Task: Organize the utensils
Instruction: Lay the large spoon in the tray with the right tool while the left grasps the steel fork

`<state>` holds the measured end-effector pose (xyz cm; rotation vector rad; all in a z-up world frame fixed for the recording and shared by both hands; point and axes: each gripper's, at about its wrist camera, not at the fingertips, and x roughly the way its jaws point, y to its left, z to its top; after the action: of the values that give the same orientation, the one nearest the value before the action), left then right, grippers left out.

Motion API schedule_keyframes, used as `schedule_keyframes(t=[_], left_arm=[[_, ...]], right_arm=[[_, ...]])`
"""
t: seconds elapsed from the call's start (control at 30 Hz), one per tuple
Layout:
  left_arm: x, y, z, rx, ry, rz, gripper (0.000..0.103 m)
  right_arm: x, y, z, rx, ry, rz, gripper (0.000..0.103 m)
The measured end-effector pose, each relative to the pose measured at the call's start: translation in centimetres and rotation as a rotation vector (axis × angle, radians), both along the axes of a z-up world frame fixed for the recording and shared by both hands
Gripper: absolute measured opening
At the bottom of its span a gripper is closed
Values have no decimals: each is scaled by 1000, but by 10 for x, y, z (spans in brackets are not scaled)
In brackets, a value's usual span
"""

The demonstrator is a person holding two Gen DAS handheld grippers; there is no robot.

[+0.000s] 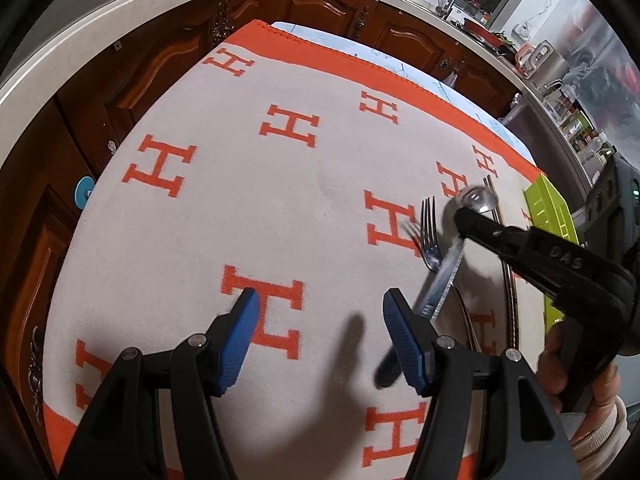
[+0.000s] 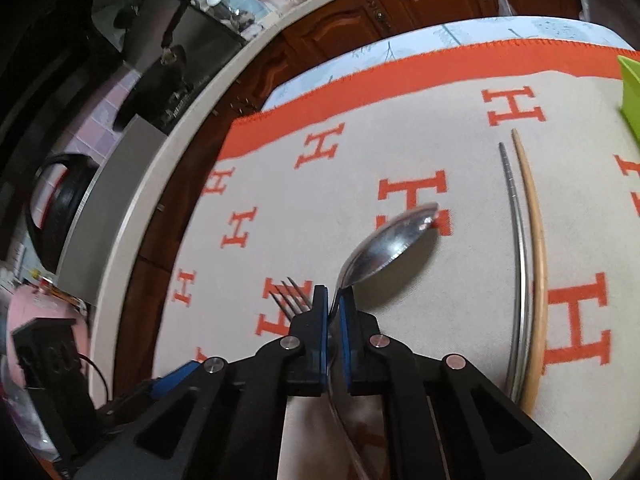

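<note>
A steel spoon point(image 2: 394, 240) is lifted off the orange-and-cream H-patterned cloth point(image 2: 320, 200), its neck pinched between the blue pads of my right gripper point(image 2: 332, 300), which is shut on it. In the left wrist view the same spoon point(image 1: 444, 272) hangs tilted from the right gripper point(image 1: 464, 218), its bowl up and its handle slanting down. A fork point(image 1: 430, 236) lies on the cloth just beneath it, its tines point(image 2: 290, 290) showing left of the pads. My left gripper point(image 1: 320, 320) hovers open over the cloth with nothing between its fingers.
A metal chopstick point(image 2: 516, 240) and a wooden chopstick point(image 2: 536, 240) lie side by side to the right. A lime-green tray point(image 1: 548, 208) stands at the cloth's right edge. Wooden cabinets point(image 1: 320, 4) and a counter ring the table. A hand point(image 1: 560, 360) holds the right gripper.
</note>
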<state>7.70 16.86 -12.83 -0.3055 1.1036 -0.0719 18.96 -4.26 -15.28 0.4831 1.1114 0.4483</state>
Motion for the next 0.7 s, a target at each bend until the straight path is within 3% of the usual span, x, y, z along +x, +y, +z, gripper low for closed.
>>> schedule_keyframes(t=[0.37, 0.6, 0.7], left_arm=[[5, -27, 7, -10, 22, -70, 62], [29, -64, 2, -94, 123, -157, 62], [41, -81, 0, -119, 162, -172, 62]], right_arm=[[-32, -72, 56, 45, -16, -68, 2], [-70, -152, 106, 23, -49, -144, 2], [-85, -188, 131, -41, -83, -177, 2]])
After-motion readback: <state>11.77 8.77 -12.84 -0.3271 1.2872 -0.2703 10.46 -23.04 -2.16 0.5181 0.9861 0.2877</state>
